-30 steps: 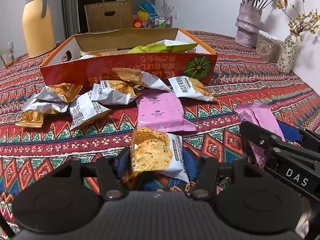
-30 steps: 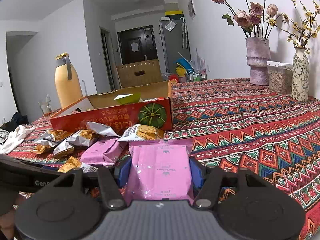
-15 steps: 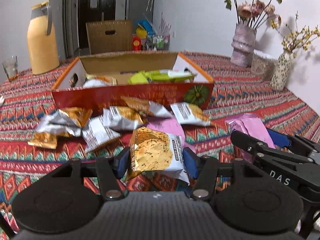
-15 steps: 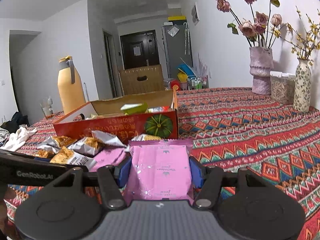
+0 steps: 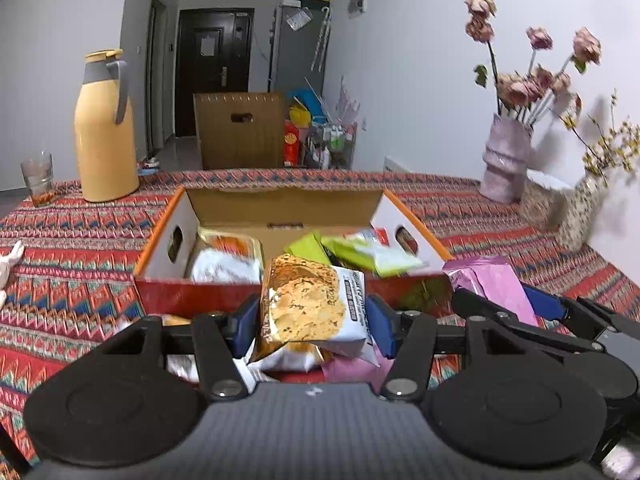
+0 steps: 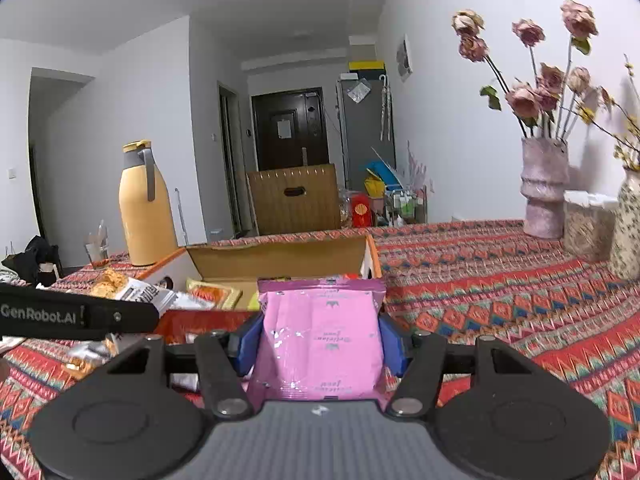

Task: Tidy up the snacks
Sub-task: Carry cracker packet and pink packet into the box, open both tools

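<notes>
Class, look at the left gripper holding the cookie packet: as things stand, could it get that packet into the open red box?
Probably yes. The left gripper holds the cookie packet raised before the red box, whose top is open, with nothing between.

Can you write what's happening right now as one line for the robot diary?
left gripper: holds cookie packet | right gripper: holds pink packet | both raised near open red box | next, probably: drop in box

"GenRobot.AI" stands on the left gripper [image 6: 76, 316] arm, white on black
</notes>
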Motion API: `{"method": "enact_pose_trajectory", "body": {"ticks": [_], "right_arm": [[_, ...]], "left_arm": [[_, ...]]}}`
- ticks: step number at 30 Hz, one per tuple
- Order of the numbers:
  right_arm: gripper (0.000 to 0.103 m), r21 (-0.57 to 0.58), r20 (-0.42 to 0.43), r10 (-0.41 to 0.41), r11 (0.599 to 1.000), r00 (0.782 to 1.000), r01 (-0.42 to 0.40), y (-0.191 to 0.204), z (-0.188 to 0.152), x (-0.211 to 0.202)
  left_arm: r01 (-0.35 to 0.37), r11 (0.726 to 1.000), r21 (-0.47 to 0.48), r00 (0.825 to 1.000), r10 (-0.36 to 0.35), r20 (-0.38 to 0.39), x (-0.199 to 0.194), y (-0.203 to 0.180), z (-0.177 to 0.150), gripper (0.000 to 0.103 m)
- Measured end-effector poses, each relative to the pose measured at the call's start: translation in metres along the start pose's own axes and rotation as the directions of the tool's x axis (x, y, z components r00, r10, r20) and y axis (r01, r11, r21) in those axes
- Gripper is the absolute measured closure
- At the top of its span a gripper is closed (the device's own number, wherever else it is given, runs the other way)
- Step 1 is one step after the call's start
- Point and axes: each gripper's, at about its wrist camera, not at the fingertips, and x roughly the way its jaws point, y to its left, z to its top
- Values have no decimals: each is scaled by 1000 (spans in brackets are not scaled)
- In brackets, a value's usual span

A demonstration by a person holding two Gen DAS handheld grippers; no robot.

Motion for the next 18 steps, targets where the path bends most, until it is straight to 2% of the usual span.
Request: {"method": "enact_pose_trajectory", "body": {"ticks": [18], "right_arm": [[44,-38,52,6,999,999,-4,16,69,91]], "left_arm": [[-61,995,-77,996,66,62,60,34,62,45]]}}
